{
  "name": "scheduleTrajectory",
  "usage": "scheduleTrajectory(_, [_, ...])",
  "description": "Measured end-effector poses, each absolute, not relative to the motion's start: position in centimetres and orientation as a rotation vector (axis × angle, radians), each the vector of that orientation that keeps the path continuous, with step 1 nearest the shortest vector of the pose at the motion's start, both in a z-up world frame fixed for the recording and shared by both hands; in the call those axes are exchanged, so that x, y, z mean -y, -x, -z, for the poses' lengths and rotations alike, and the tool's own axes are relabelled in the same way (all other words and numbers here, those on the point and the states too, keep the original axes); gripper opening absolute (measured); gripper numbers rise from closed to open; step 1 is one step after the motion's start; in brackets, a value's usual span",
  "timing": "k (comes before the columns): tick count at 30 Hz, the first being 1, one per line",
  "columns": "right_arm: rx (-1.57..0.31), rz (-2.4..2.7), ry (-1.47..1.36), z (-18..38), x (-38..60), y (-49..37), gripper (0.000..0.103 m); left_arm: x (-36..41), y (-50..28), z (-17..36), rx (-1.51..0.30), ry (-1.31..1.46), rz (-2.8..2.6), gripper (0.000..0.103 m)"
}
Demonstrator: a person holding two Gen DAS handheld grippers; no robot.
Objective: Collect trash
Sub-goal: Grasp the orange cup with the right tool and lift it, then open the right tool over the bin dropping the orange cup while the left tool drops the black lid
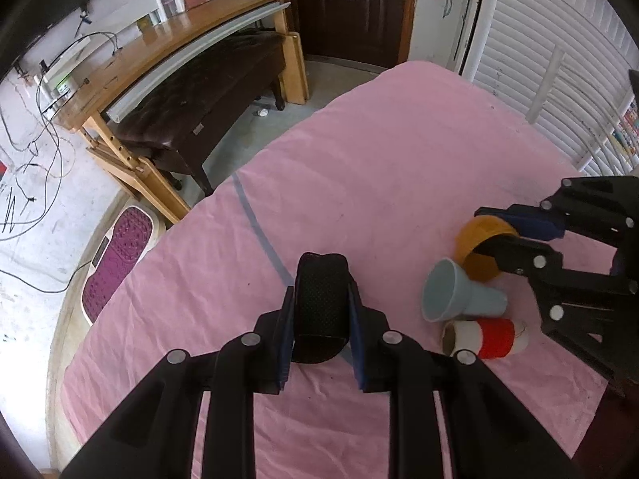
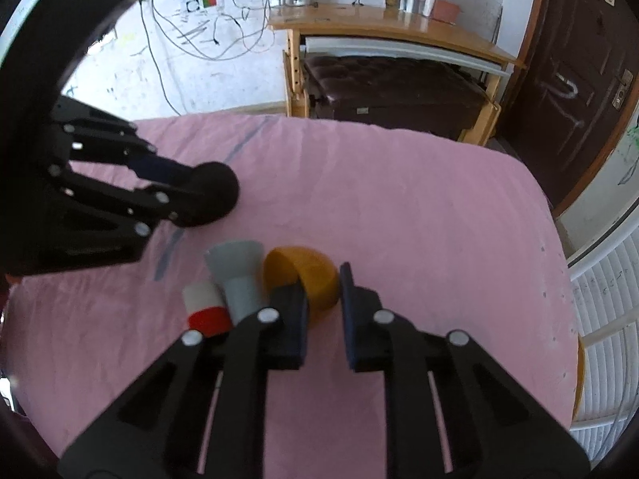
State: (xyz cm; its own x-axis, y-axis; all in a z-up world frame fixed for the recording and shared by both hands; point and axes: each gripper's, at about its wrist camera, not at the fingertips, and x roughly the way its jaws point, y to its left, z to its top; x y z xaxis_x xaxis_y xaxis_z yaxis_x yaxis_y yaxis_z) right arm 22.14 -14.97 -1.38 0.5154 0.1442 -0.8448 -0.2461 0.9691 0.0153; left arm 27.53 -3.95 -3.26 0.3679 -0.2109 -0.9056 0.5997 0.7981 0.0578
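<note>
Both jaws clamped: our left gripper holds the black cup, right gripper pinches the orange bowl wall, frame centre. Thin rim grip may slip.

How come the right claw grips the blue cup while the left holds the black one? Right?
No: the right wrist view shows the right gripper pinching the orange bowl's rim; the grey-blue cup lies beside it. The left gripper holds the black mesh cup.

Open pink tabletop from 10 to 1 o'clock. Blocked at 3 o'clock by clustered orange bowl, grey cup, red-white roll.
</note>
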Motion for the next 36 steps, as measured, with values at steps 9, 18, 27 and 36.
scheduleTrajectory(9, [-0.959, -0.223, 0.059, 0.2, 17.2, -21.8, 0.013, 3.3, -27.6, 1.6, -1.066, -0.377, 0.504, 0.019])
scheduleTrajectory(18, [-0.911, -0.154, -0.014, -0.9, 22.9, -21.1, 0.013, 6.1, -27.5, -1.7, -1.013, -0.377, 0.525, 0.019])
scheduleTrajectory(27, [-0.874, 0.031, -0.118, -1.1, 35.0, -18.0, 0.013, 16.4, -26.2, -3.3, -0.975, -0.396, 0.665, 0.019])
scheduleTrajectory(36, [-0.911, 0.153, -0.205, 2.7, 44.6, -15.3, 0.013, 30.1, -23.6, -2.2, -1.004, -0.435, 0.827, 0.019])
